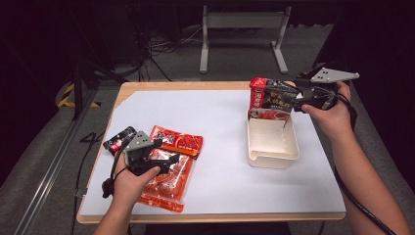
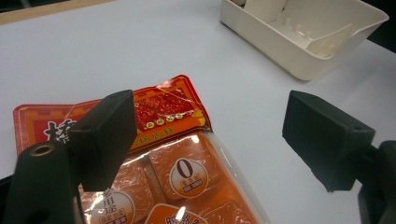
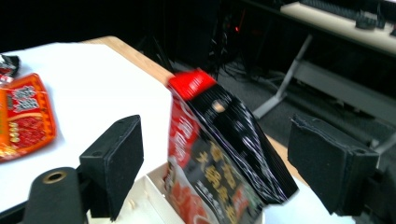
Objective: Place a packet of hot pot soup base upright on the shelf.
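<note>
A black and red snack packet (image 1: 271, 98) stands on end in the far end of a cream plastic bin (image 1: 272, 147). My right gripper (image 1: 294, 100) is open beside it. In the right gripper view the packet (image 3: 224, 140) sits between the wide jaws of that gripper (image 3: 215, 156), with a gap on both sides. My left gripper (image 1: 169, 159) hovers open over a clear packet of orange blocks (image 1: 171, 183). Seen in the left gripper view, that packet (image 2: 182, 172) lies under the spread jaws of the gripper (image 2: 210, 130), untouched by the pads.
A second red-orange packet (image 1: 177, 140) and a small black sachet (image 1: 119, 138) lie on the white sheet (image 1: 215, 127) near the left hand. The bin (image 2: 299, 51) is right of the middle. A grey metal stand (image 1: 242, 29) is on the floor beyond the table.
</note>
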### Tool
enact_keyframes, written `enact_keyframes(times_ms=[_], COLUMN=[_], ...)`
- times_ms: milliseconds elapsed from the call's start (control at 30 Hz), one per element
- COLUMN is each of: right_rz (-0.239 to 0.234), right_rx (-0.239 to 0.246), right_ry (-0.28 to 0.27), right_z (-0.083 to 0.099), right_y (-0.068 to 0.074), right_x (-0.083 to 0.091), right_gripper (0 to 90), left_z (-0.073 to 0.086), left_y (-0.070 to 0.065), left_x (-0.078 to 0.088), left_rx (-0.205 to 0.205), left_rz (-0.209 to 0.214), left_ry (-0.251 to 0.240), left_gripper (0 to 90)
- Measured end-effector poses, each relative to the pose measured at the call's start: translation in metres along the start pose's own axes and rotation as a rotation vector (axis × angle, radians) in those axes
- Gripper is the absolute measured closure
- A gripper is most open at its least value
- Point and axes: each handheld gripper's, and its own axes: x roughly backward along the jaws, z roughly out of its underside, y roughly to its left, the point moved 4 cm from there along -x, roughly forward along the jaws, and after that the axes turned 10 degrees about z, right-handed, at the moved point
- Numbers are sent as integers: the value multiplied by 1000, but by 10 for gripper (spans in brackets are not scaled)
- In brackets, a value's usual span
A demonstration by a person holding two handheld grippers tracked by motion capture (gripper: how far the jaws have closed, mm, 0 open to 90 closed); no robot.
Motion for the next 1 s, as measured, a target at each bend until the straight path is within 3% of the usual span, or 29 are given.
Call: enact_keyframes(times_ms=[167, 333, 467, 633, 767, 1000], right_rz=[-21, -104, -155, -201, -218, -264], right_rx=[1, -1, -36, -64, -45, -100], right_ry=[-41, -82, -77, -87, -74, -93], right_z=[-8, -11, -8, -2, 6, 27], right_y=[14, 38, 50, 65, 81, 104], right_x=[11, 20, 24, 30, 33, 33], right_gripper=[175, 171, 199, 210, 230, 244], left_z=[0, 1, 0, 0, -1, 0], left_y=[2, 8, 11, 16, 19, 22], left_x=[-2, -1, 1, 6, 10, 14], left_rx=[-2, -2, -21, -36, -34, -27], left_rz=[10, 14, 25, 6, 9, -2], left_ry=[8, 1, -6, -3, -18, -14], left_gripper=[182, 167, 161, 162, 161, 159])
